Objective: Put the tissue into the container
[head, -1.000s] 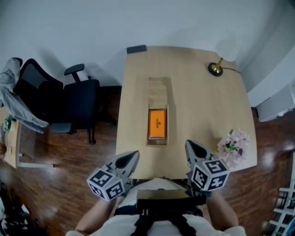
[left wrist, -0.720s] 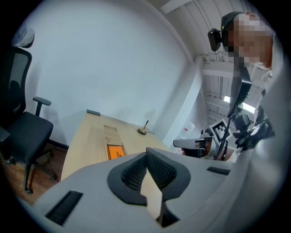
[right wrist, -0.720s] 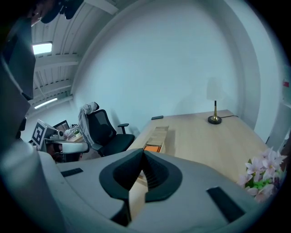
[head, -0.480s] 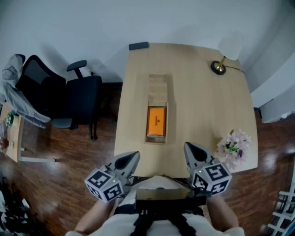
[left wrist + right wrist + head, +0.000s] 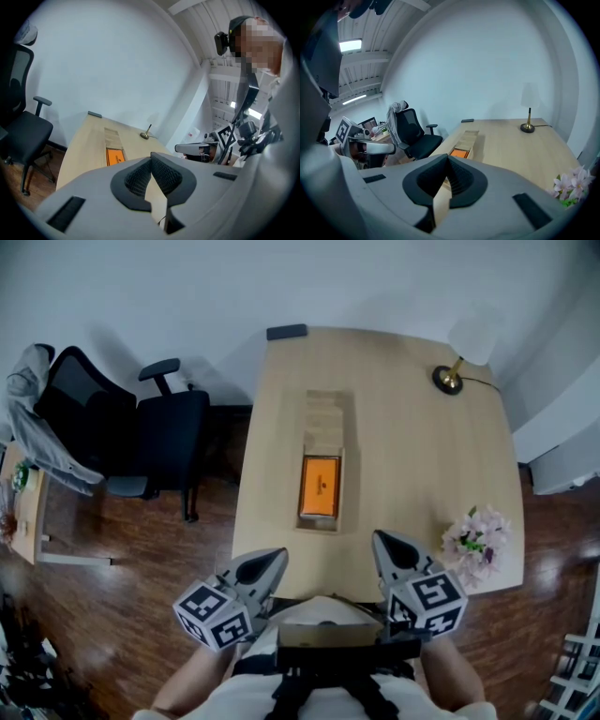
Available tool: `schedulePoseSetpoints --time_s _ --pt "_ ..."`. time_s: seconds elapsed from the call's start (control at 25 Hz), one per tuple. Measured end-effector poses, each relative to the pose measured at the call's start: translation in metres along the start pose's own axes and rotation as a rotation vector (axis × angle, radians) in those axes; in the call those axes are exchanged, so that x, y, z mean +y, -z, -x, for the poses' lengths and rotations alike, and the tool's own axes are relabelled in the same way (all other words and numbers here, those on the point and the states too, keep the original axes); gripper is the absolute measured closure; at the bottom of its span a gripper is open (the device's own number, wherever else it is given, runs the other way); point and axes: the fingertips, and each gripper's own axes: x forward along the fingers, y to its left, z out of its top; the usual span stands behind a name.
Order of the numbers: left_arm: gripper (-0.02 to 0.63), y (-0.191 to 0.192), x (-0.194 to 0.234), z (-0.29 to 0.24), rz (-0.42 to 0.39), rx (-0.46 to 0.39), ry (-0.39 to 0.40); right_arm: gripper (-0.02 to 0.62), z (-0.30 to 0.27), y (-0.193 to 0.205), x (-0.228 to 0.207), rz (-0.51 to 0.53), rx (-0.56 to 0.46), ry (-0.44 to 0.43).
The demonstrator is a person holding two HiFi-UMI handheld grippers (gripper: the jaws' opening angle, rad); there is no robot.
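Your left gripper and right gripper are both squeezed tight with nothing in them, at the near edge of the table. The orange tissue pack lies in the near end of the long wooden box.

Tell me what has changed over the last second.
Nothing visibly moved; nothing was taken hold of or let go. The left gripper and right gripper stay shut and empty by the near edge of the light wooden table, and the orange rectangular pack lies as before in the long wooden container. Only the head view shifted slightly.
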Motion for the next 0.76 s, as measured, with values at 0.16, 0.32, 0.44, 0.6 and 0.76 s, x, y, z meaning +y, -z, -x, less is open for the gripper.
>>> schedulePoseSetpoints --time_s 0.16,0.32,0.44,0.6,0.76 --pt "0.606 0.0016 0.0002 -0.0012 0.01 0.006 0.005 0.595 -0.0003 0.0007 0.0 -0.005 0.011 0.005" --pt "0.606 0.0008 0.0003 -0.002 0.013 0.007 0.011 0.595 -0.0011 0.0006 0.0003 0.006 0.015 0.008" --pt "0.606 0.0015 0.0004 -0.0014 0.019 0.01 0.014 0.595 -0.001 0.0016 0.0003 0.005 0.02 0.013" --pt "0.606 -0.0007 0.0016 -0.0018 0.02 0.006 0.015 0.595 -0.0029 -0.0024 -0.0013 0.017 0.014 0.018" --pt "0.606 -0.0003 0.0029 -0.0008 0.026 0.007 0.014 0.595 -0.0038 -0.0006 -0.0005 0.023 0.014 0.016"
